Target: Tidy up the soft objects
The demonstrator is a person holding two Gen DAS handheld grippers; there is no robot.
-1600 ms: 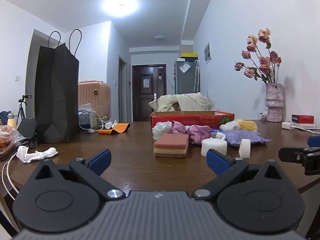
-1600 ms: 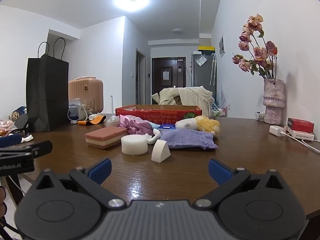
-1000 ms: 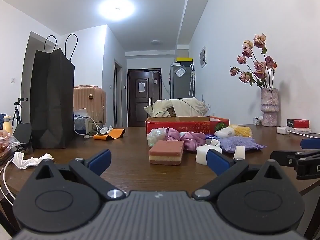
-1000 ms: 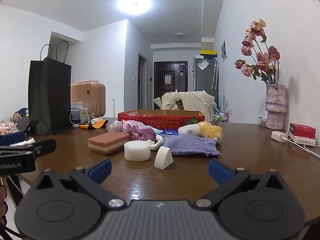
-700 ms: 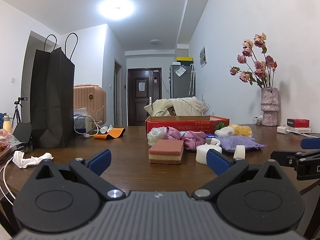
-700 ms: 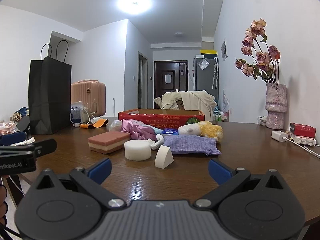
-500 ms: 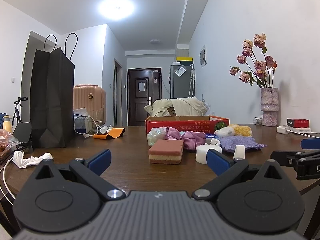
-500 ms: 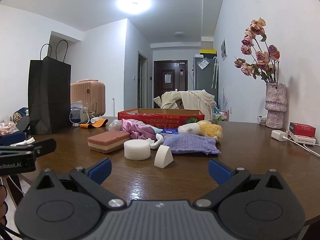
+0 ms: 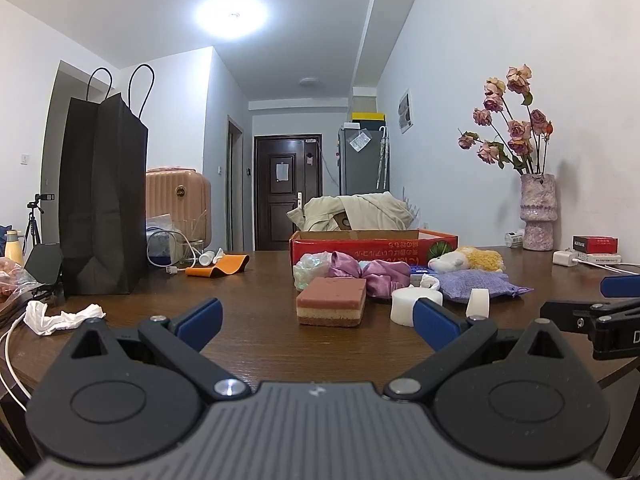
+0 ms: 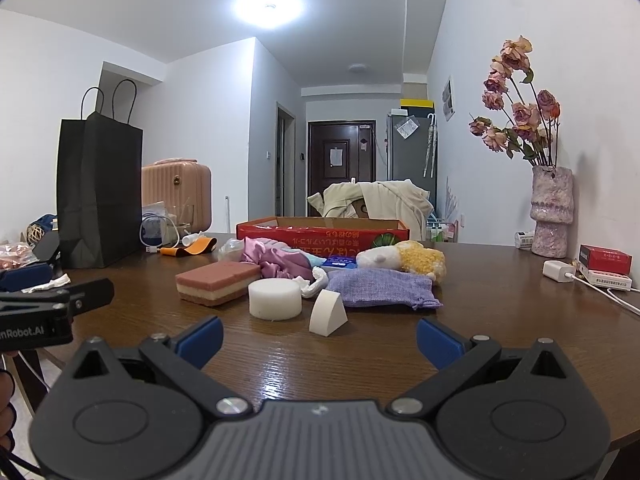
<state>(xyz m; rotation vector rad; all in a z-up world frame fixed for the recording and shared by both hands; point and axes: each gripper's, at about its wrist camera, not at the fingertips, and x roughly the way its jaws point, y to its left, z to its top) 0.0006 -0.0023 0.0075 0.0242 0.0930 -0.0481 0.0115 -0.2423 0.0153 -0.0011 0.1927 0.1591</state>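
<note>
Soft objects lie in a cluster mid-table before a red cardboard box (image 10: 320,230): a pink-and-cream layered sponge (image 10: 218,282), a white round sponge (image 10: 275,298), a white wedge sponge (image 10: 326,314), a purple woven pouch (image 10: 382,284), pink satin cloth (image 10: 276,260) and a yellow-and-white plush toy (image 10: 404,260). My left gripper (image 9: 316,318) is open and empty, short of the layered sponge (image 9: 332,306). My right gripper (image 10: 318,338) is open and empty, just short of the wedge sponge.
A tall black paper bag (image 9: 102,200) stands at the left with crumpled white tissue (image 9: 60,316) near it. A vase of dried roses (image 10: 550,212), a red box (image 10: 604,258) and a white charger with cable (image 10: 560,270) sit at the right.
Both grippers dipped slightly and levelled early on, then held still. Nothing on the table has moved.
</note>
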